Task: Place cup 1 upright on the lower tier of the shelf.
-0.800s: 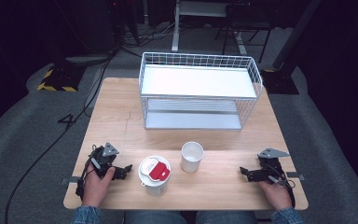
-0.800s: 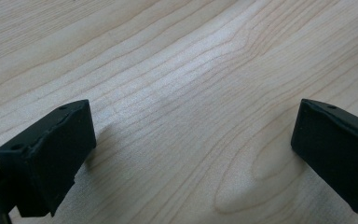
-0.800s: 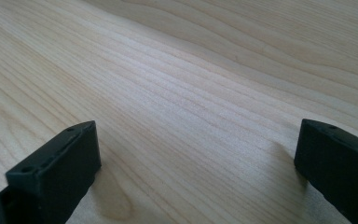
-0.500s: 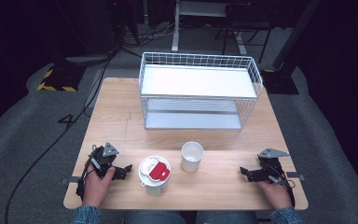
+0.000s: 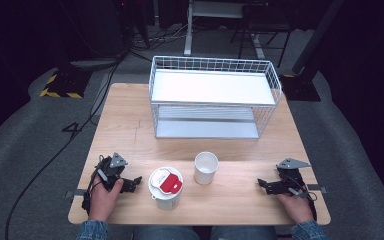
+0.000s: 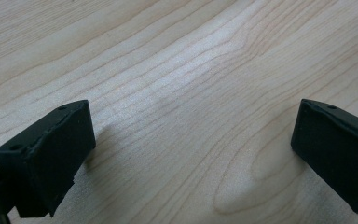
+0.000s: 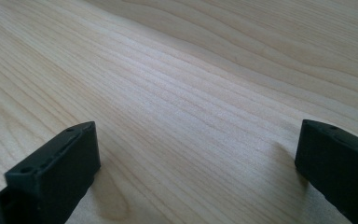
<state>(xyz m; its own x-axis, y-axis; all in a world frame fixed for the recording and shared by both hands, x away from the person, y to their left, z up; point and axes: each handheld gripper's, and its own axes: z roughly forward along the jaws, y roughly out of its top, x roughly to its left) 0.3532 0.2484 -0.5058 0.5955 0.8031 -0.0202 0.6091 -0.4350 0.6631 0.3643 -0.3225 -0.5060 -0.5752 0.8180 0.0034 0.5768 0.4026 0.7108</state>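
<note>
A white tub with a red-and-white lid stands near the table's front edge, left of centre. An open white cup stands just right of it and a little farther back. My left gripper rests on the wood left of the tub, pointing toward it, and is open. My right gripper lies at the front right, pointing left toward the cup, also open. In the left gripper view the gripper has bare wood between its wide-apart jaws. The right gripper in its own view likewise holds nothing.
A white wire rack with two white shelves stands on the far half of the wooden table. Bare wood lies between the rack and the cup. Dark floor with cables and table legs surrounds the table.
</note>
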